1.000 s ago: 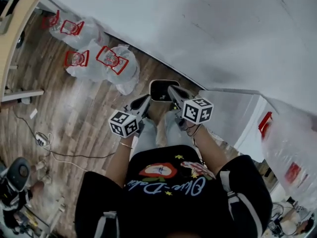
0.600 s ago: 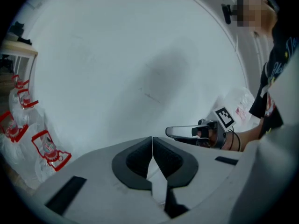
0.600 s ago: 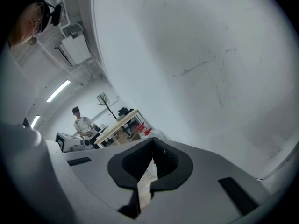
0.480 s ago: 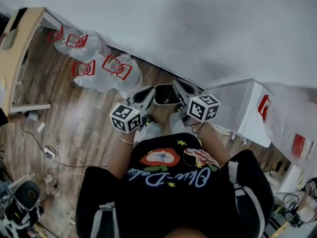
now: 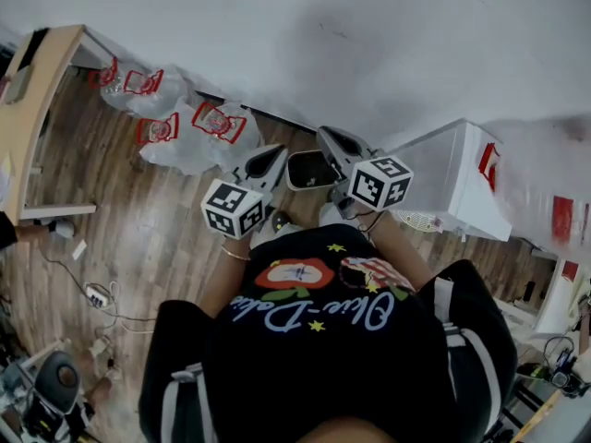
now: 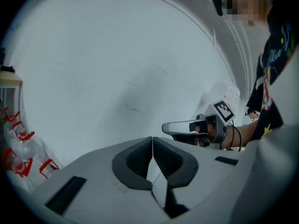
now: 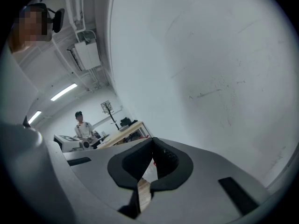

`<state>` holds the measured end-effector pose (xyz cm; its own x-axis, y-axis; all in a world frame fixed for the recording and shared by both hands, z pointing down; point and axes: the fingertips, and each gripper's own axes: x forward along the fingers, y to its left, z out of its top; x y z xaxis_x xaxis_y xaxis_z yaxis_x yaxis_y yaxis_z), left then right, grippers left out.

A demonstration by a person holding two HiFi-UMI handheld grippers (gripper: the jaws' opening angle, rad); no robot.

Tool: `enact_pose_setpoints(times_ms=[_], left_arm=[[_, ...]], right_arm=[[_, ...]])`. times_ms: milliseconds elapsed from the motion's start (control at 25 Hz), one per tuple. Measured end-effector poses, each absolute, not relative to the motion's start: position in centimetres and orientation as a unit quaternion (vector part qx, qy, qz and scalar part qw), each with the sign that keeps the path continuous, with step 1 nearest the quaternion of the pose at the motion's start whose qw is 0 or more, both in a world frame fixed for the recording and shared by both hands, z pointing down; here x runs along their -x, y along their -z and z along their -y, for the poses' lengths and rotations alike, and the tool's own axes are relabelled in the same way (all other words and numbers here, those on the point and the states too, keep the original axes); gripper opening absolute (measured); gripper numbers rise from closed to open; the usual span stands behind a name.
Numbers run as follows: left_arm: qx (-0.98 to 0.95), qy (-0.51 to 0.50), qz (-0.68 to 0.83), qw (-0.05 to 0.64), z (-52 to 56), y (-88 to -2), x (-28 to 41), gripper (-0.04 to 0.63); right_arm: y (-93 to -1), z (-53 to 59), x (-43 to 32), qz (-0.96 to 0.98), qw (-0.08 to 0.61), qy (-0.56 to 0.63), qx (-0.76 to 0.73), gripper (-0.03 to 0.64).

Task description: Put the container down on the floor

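Observation:
The container [image 5: 309,170], a dark rounded tray with a pale rim, lies on the wooden floor close to the foot of the white wall. It shows in the head view between my two grippers and just beyond the person's shoes. My left gripper [image 5: 274,157] hangs above its left side and my right gripper [image 5: 329,137] above its right side. Both are shut with nothing between the pads. The left gripper view shows its closed jaws [image 6: 152,141] against the wall, with the right gripper [image 6: 181,125] off to the side. In the right gripper view, that gripper's jaws [image 7: 153,146] are closed and empty.
Clear plastic bags with red prints [image 5: 199,127] lie on the floor by the wall to the left. A white cabinet [image 5: 452,183] stands to the right. A wooden table [image 5: 37,90] and a power strip with cables [image 5: 95,294] are at the left. A person [image 7: 83,125] stands far off.
The head view has tilted, so more wall and more of the white cabinet show. Both grippers stay shut on either side of the container, which has not moved on the floor.

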<state>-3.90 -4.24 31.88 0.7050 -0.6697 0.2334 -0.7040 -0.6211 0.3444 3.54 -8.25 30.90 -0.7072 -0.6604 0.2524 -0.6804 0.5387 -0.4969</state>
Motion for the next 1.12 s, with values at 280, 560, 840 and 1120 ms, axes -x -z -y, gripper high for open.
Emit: enact_pose_setpoints(times_ms=[280,560,840,1120], left_arm=[[-0.908,-0.023,0.383,0.17,3.7,-29.0,4.5,0.006],[-0.91,-0.019,0.378,0.166,3.1,-28.5,4.2,0.006],[-0.911,-0.018,0.378,0.161,2.6,-28.2,4.2,0.006],[-0.908,-0.027,0.387,0.159,2.0,-28.7,5.0,0.006]], right_arm=[[-29.2,7.0,-3.1,0.889,0.017,-0.245,-0.387,-0.002],[-28.4,6.1,-3.6,0.887,0.015,-0.235,-0.397,-0.001],[-28.6,5.4,-3.2,0.889,0.024,-0.232,-0.394,-0.002],[-28.7,5.2,-2.5,0.889,0.02,-0.239,-0.39,-0.002]])
